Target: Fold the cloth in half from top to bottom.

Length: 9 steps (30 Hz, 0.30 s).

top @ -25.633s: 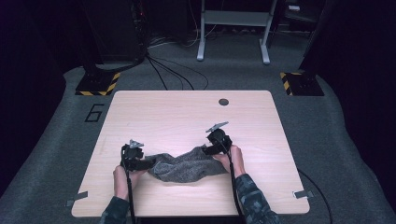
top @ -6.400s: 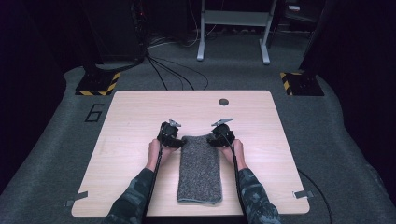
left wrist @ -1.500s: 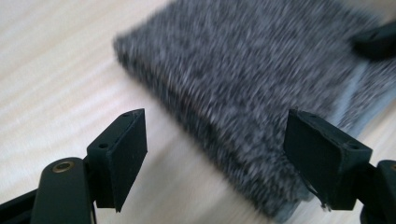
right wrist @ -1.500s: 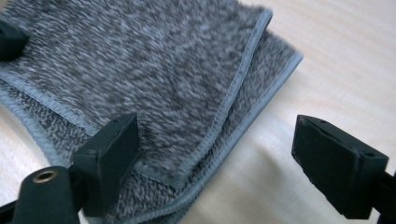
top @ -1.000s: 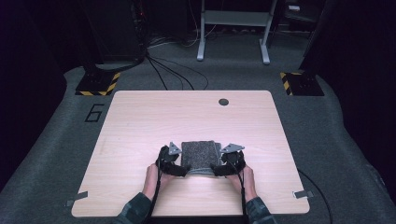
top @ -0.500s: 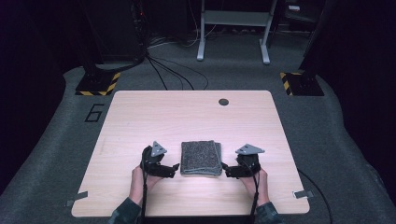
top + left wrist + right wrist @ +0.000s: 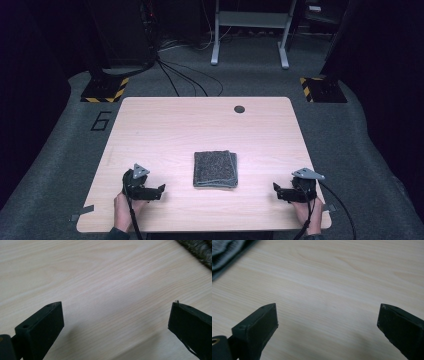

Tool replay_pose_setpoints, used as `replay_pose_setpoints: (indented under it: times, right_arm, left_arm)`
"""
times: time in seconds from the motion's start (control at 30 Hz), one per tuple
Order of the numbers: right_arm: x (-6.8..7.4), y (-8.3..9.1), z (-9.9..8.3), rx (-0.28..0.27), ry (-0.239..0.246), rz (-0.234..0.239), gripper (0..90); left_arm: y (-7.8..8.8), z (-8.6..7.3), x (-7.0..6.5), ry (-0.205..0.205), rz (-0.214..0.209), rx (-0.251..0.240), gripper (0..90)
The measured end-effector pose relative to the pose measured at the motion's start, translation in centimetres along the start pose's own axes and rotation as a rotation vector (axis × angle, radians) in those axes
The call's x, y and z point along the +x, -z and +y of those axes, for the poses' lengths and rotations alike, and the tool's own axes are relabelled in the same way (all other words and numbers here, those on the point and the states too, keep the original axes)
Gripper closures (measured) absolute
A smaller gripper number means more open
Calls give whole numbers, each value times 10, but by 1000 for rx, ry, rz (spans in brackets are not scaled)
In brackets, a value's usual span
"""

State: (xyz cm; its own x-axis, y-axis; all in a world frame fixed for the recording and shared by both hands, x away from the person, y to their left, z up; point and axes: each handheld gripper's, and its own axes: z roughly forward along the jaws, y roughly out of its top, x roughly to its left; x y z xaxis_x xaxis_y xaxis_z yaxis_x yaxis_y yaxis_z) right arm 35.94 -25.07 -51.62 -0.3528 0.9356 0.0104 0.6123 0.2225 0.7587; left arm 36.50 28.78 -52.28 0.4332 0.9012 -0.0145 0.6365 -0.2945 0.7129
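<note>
High view: the folded grey cloth [image 7: 215,169] lies mid-surface [image 7: 165,125], left tongs [image 7: 159,192] and right tongs [image 7: 278,192] well apart on either side, both just spread, nothing between them. A careless sweep back could probably unfold it.

Light falls from overhead onto the pale wooden table [image 7: 200,125], leaving the surrounding floor dim and the frame edges nearly black. In both gripper views, soft shadows sit under blurred near jaws.

Your left gripper [image 7: 116,325]: jaws wide apart, just been opening, nothing between them | under them: bare table [image 7: 100,277] | cloth [image 7: 197,250]: a grey edge at top right, clear of your jaws
</note>
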Motion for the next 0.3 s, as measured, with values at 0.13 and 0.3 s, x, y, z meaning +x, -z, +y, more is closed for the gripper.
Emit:
replay_pose_setpoints:
  times: [0.13, 0.3]
  right_arm:
    - [-14, 0, -12, -7, -29, -33, 25]
    - [-16, -3, -14, 40, -14, -45, 7]
  left_arm:
    - [-4, -7, 0, 10, 24, -13, 0]
    - [-5, -8, 0, 9, 42, -12, 0]
